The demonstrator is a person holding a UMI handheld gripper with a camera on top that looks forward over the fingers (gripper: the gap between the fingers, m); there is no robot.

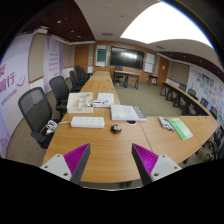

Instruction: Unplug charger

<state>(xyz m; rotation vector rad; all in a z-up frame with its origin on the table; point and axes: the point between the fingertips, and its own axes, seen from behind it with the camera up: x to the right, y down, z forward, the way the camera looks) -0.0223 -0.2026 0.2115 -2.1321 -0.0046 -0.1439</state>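
Charger: none can be picked out with certainty on the table [100, 150]. The likeliest candidate is a small dark thing [116, 128] lying on the wood beyond the tongs [111, 160], but it is too small to tell whether it is a plug, an adapter or something else, and no cord or socket shows clearly.

Judged from that, the task looks barely begun. The tongs stand apart with nothing between the pads [146, 159], hovering low over the near end of the table, well short of the dark thing. Everything is left: finding the plug, closing on it and pulling it free.

Left of the dark thing lies a white box [87, 122], and behind that a white bag [80, 101]. Just behind the dark thing are stacked papers [126, 112]; to its right lie a green booklet [180, 128] and more sheets. Black chairs [38, 108] line the table to the left of the dark thing, and a dark screen [126, 57] hangs on the far wall beyond it.

Writing: a wall banner [14, 85] far left of the dark thing carries large purple characters, not legible here. No brand or label can be read on anything on the table.
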